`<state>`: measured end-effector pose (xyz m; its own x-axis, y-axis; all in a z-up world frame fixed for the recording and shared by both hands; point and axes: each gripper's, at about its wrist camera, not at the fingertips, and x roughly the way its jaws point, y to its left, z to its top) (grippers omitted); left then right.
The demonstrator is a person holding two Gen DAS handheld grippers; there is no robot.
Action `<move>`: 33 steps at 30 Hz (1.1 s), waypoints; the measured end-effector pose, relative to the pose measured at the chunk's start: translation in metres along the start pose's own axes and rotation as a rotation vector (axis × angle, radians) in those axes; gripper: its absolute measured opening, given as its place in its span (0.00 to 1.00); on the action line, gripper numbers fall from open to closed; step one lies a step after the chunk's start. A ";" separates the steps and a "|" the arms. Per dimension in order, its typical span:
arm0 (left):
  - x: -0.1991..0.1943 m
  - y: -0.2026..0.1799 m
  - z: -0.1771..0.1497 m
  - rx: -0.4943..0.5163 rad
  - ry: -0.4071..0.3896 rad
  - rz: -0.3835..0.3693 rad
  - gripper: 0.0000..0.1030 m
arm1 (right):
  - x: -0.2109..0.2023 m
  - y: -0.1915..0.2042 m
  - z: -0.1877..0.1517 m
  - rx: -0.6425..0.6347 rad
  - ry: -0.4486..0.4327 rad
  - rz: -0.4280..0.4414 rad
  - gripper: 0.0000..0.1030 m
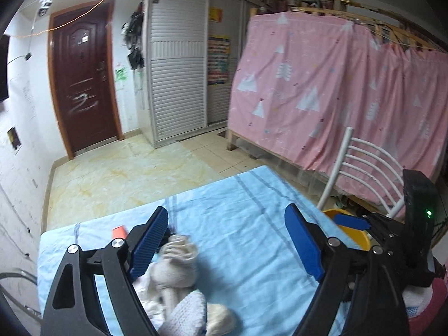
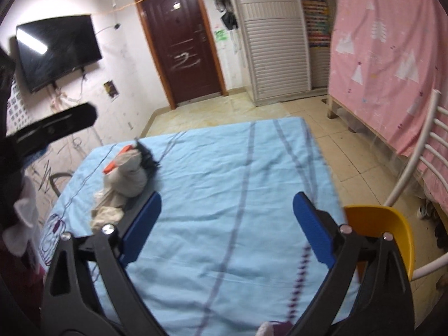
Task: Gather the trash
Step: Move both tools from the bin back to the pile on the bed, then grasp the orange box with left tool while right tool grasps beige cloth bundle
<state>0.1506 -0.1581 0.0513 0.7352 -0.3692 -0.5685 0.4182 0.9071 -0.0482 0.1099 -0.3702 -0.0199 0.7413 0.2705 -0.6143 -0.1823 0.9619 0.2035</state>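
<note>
Looking down both wrist cams, there's a table covered with a light blue cloth (image 2: 224, 173) that has a few dark stripes running along it. The left gripper (image 1: 226, 240) has its blue fingers spread wide apart with nothing clamped between them. Same story for the right gripper (image 2: 226, 224): jaws well apart, only bare blue cloth in the gap.

The trash is a heap of crumpled beige and white rags or paper (image 1: 179, 277), kinda blurry so I can't tell exactly what the stuff is. In the left view it sits right by the left finger (image 1: 148, 243) of the left gripper, partly tucked behind it, and spills toward the bottom of the frame. In the right view the same pile (image 2: 123, 182) lies on the left part of the cloth, just beyond the right gripper's left finger, with something dark and tufty (image 2: 148, 154) on its far side and a small orange piece (image 2: 110, 168) poking out next to it. The orange bit (image 1: 119, 231) also shows in the left view, near the cloth's far edge.

Off the right side of the table there's a yellow chair seat (image 2: 386, 229) with a white metal backrest (image 2: 420, 156). Behind that hangs a pink curtain with white trees (image 1: 322, 84). Farther back: a dark brown door (image 1: 81, 72), a white slatted wardrobe (image 1: 176, 64), and a wall-mounted TV (image 2: 56, 47) in the right view.
</note>
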 end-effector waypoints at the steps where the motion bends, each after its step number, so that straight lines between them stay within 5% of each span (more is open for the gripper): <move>1: 0.000 0.008 -0.001 -0.011 0.003 0.014 0.75 | 0.003 0.008 0.000 -0.015 0.007 0.006 0.89; 14: 0.030 0.117 -0.025 -0.197 0.101 0.160 0.75 | 0.038 0.090 -0.015 -0.161 0.106 0.123 0.90; 28: 0.090 0.170 -0.053 -0.377 0.272 0.201 0.75 | 0.057 0.121 -0.026 -0.244 0.166 0.198 0.90; 31: 0.095 0.175 -0.057 -0.389 0.284 0.210 0.69 | 0.056 0.124 -0.028 -0.254 0.166 0.193 0.90; 33: 0.099 0.176 -0.058 -0.390 0.298 0.210 0.54 | 0.056 0.128 -0.028 -0.273 0.168 0.183 0.88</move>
<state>0.2659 -0.0233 -0.0616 0.5747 -0.1497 -0.8045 0.0072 0.9840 -0.1780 0.1096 -0.2312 -0.0497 0.5678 0.4199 -0.7080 -0.4846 0.8658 0.1249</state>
